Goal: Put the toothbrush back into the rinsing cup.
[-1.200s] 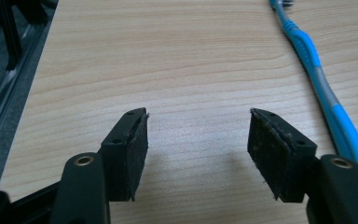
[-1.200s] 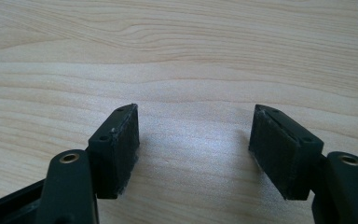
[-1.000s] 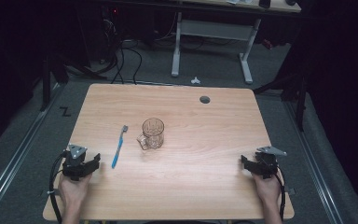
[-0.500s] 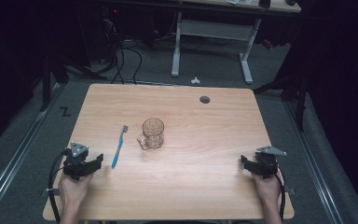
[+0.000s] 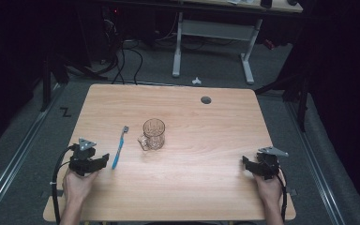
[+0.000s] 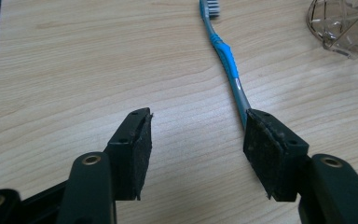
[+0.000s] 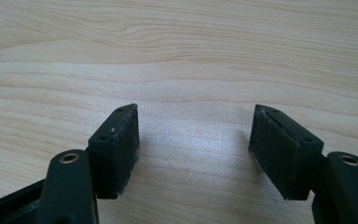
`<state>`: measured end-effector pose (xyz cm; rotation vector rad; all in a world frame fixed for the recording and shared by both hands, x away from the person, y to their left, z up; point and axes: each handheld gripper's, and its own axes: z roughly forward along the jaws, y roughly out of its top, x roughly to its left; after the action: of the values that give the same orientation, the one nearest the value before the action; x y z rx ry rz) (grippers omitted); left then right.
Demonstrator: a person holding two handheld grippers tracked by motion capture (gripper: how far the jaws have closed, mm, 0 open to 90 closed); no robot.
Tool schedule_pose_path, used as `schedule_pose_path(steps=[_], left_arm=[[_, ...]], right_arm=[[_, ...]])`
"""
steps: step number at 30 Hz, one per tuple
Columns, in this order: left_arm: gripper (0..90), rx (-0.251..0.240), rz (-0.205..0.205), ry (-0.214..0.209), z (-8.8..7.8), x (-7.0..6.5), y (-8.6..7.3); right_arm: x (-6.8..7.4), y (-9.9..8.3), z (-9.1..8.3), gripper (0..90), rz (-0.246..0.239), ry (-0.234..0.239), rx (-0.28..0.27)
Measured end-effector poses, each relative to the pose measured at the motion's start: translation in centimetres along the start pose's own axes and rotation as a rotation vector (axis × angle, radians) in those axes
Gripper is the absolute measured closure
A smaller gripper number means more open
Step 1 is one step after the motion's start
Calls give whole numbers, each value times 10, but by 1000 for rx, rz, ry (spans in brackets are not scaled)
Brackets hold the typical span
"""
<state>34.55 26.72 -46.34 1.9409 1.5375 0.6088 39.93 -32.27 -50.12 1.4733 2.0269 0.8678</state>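
A blue toothbrush (image 5: 119, 146) lies on the wooden table (image 5: 206, 187), bristles at the far end. Just right of it stands a clear glass mug (image 5: 153, 133). My left gripper (image 5: 102, 160) is at the front left, just left of the brush's handle end, open with nothing between its jaws. Its jaws have just been closing a little. In the left gripper view the toothbrush (image 6: 226, 51) runs away from beside the right-hand jaw of that gripper (image 6: 196, 135), and the mug (image 6: 342, 23) is at the top right. My right gripper (image 5: 244, 162) is open at the front right, over bare wood (image 7: 195, 135).
A round cable hole (image 5: 206, 100) sits near the table's far edge. Beyond the table stand a white desk frame (image 5: 177, 51) and floor cables (image 5: 122, 56). A metal rail (image 5: 14, 159) runs along the floor at the left.
My left gripper has shifted slightly forward and right, closer to the toothbrush handle. The right gripper, mug and toothbrush have kept still.
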Motion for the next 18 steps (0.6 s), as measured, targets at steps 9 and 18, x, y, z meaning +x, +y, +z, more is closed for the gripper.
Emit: schedule_pose_path(steps=[9, 18], left_arm=[[409, 34, 25, -12, 6, -6, 10], [423, 39, 45, -36, 10, -12, 20]], right_arm=[[0, 0, 0, 332, 1, 0, 0], [0, 0, 0, 332, -2, 1, -1]])
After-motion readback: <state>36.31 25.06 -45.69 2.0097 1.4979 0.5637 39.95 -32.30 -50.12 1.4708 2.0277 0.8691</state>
